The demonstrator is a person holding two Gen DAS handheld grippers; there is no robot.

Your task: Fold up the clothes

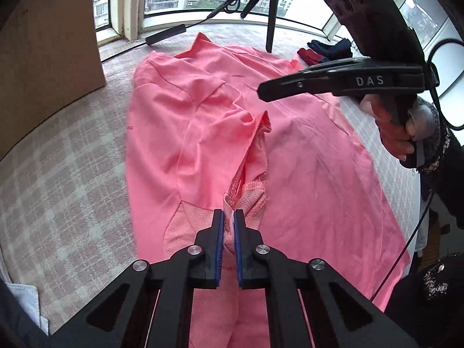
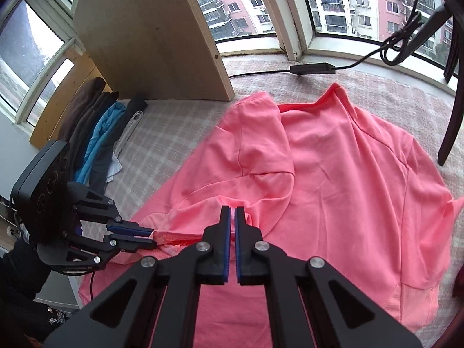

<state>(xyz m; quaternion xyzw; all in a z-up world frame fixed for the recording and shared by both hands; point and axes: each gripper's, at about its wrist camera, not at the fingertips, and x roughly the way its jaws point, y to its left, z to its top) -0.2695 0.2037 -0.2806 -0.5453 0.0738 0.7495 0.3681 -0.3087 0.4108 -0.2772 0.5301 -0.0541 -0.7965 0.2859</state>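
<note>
Pink shirt [image 2: 333,156] spread on checked bed cover, collar toward window, one sleeve folded inward, mesh hem edge bunched and lifted.

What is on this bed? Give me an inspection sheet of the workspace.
Surface: checked bedspread, mostly covered.
Job's things: pink shirt spread out, one sleeve folded inward.
Clutter: folded clothes by the wooden board; dark and red garments near the tripod.
Grippers: left gripper shut on the shirt's mesh hem; right gripper shut, nothing seen between its pads.
Cables: black cable and adapter along the window.
Surroundings: bay windows, apartment blocks outside.
</note>
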